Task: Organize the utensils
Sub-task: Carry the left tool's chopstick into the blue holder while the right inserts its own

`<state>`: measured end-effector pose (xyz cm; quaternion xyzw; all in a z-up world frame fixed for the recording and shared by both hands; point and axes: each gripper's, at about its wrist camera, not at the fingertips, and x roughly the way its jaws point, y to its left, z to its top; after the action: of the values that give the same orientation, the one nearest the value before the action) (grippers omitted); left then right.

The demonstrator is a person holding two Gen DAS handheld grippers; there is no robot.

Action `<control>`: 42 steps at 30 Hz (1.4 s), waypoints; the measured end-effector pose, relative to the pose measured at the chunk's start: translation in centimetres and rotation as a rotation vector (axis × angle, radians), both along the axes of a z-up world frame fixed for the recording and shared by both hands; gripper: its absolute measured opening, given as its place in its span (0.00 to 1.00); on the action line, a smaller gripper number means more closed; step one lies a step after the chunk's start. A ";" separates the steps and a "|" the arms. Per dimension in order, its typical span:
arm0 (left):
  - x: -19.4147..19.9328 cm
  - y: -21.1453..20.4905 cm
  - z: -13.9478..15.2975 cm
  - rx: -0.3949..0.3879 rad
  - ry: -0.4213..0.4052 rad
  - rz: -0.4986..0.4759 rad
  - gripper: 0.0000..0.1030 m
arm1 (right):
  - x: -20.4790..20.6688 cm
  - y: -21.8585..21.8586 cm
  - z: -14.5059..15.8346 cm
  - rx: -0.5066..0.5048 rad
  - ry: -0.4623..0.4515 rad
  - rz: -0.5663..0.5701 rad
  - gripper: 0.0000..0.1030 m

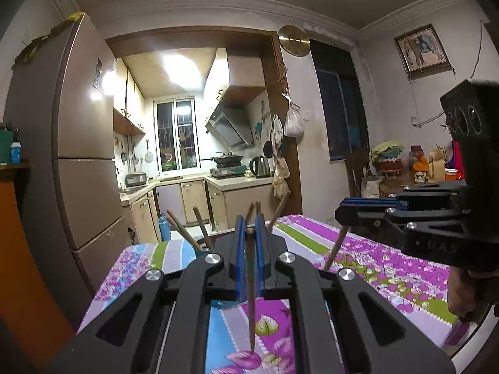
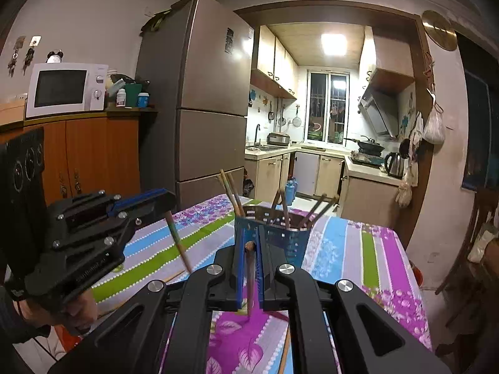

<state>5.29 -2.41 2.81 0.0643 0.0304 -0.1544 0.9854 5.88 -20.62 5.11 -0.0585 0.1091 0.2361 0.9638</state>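
Note:
My left gripper (image 1: 249, 227) is shut on a brown chopstick (image 1: 251, 299) that points down at the flowered tablecloth (image 1: 374, 268). My right gripper (image 2: 249, 243) is shut on another brown chopstick (image 2: 249, 280), also pointing down. A blue perforated utensil holder (image 2: 280, 233) stands on the table just beyond the right gripper, with several chopsticks (image 2: 232, 193) sticking out. In the left wrist view its chopsticks (image 1: 187, 233) show behind the gripper. Each gripper shows in the other's view: the right one (image 1: 343, 212) with its chopstick (image 1: 335, 246), the left one (image 2: 168, 199) with its chopstick (image 2: 177, 243).
More chopsticks (image 2: 174, 275) lie on the tablecloth (image 2: 343, 255) at the left, and one (image 2: 283, 352) near the front. A fridge (image 2: 199, 118) and a wooden cabinet (image 2: 93, 155) with a microwave (image 2: 65, 88) stand behind the table. A wooden chair (image 2: 467, 249) stands at right.

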 end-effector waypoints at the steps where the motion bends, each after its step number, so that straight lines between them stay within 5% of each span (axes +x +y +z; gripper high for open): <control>1: 0.1 0.1 0.3 -0.003 0.000 -0.002 0.05 | 0.1 0.0 0.2 0.002 0.003 0.002 0.07; 14: 3.9 2.6 1.3 -0.081 0.109 -0.045 0.05 | 2.2 -0.3 2.4 0.020 0.058 0.025 0.07; 42: 7.7 1.0 14.2 -0.124 -0.075 -0.052 0.05 | 6.6 -1.9 16.8 0.074 -0.068 0.031 0.07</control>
<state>13.00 -1.42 16.98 0.0099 -0.0177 -0.1790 0.9836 12.47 -22.53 21.86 -0.0326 0.0665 0.2527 0.9647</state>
